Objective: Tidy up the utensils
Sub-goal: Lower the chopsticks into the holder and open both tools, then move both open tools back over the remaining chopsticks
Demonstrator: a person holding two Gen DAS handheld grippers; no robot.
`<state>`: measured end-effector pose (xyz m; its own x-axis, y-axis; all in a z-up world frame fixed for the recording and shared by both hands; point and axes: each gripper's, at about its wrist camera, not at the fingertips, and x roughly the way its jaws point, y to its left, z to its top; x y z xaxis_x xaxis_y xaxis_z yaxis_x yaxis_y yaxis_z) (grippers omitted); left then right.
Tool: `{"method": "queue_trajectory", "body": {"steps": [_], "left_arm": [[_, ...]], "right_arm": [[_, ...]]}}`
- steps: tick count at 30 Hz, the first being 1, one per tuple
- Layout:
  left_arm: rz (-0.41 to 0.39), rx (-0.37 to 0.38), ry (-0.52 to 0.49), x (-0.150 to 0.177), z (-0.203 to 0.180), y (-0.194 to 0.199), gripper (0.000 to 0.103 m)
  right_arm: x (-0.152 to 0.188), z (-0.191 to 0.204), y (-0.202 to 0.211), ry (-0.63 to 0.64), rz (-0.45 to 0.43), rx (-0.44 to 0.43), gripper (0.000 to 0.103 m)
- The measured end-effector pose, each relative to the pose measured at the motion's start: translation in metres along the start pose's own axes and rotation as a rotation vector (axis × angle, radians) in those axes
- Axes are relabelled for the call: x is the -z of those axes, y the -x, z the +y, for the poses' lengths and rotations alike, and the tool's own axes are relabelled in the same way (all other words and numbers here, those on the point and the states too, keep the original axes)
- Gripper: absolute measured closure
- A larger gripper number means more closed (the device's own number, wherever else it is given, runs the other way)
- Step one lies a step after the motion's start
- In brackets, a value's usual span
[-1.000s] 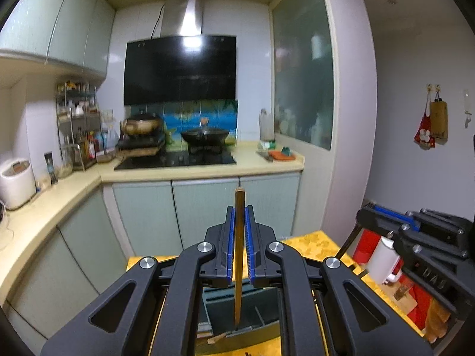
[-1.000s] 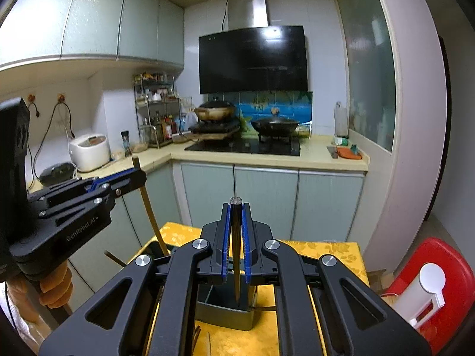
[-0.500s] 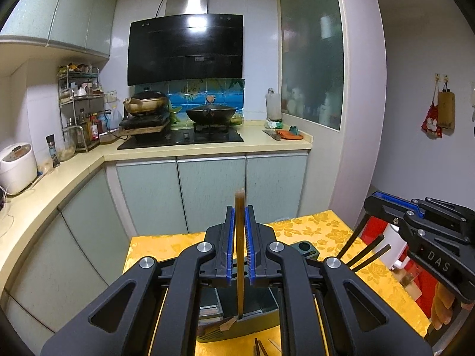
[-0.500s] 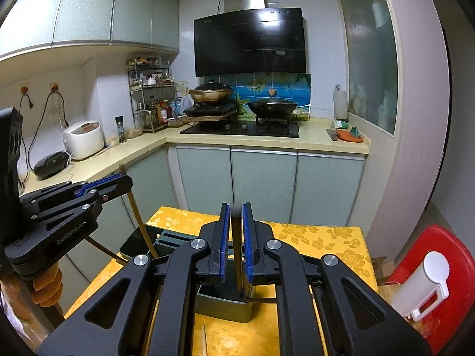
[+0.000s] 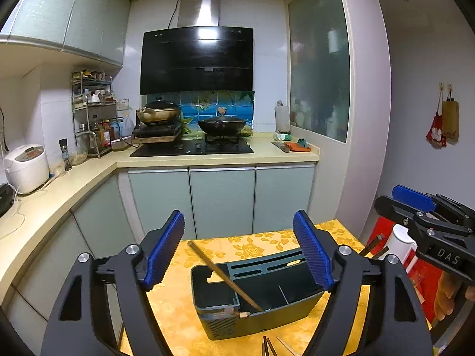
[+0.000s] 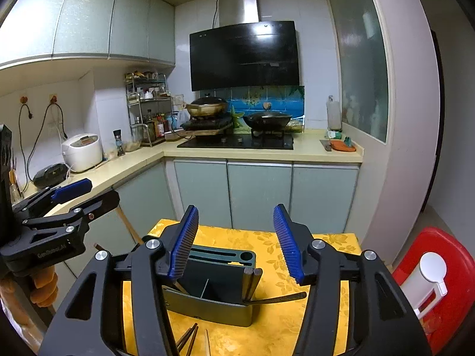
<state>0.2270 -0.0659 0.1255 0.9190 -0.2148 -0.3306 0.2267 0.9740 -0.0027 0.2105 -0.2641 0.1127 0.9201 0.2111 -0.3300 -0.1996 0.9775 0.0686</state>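
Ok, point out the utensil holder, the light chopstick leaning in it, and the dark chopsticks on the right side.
utensil holder (image 5: pixel 261 323), left wrist view, front wall.
light chopstick (image 5: pixel 219 273), left wrist view, mid shaft.
dark chopsticks (image 6: pixel 251 284), right wrist view, upper shafts.

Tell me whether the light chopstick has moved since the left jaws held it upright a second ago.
Yes. The chopstick has dropped from the left gripper, now open, into the holder, leaning toward its left wall.
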Motion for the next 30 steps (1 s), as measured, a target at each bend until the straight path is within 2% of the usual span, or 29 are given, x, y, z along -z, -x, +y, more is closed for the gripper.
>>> {"method": "queue_trajectory", "body": {"steps": [7,13,22,30], "left_arm": [[-0.008,0.000,-0.011,0.009,0.003,0.024,0.027],[-0.004,0.004,-0.026,0.034,0.005,0.048,0.025],[0.076,-0.010,-0.027,0.094,0.020,0.062,0.025],[0.141,-0.006,-0.014,0.150,0.021,0.080,0.025]], "right_arm": [[0.008,-0.002,0.019,0.001,-0.015,0.001,0.051],[0.028,0.004,0.047,0.042,-0.043,0.005,0.051],[0.099,0.008,0.067,0.104,0.004,0.034,0.046],[0.154,0.006,0.076,0.059,0.065,0.013,0.046]]}}
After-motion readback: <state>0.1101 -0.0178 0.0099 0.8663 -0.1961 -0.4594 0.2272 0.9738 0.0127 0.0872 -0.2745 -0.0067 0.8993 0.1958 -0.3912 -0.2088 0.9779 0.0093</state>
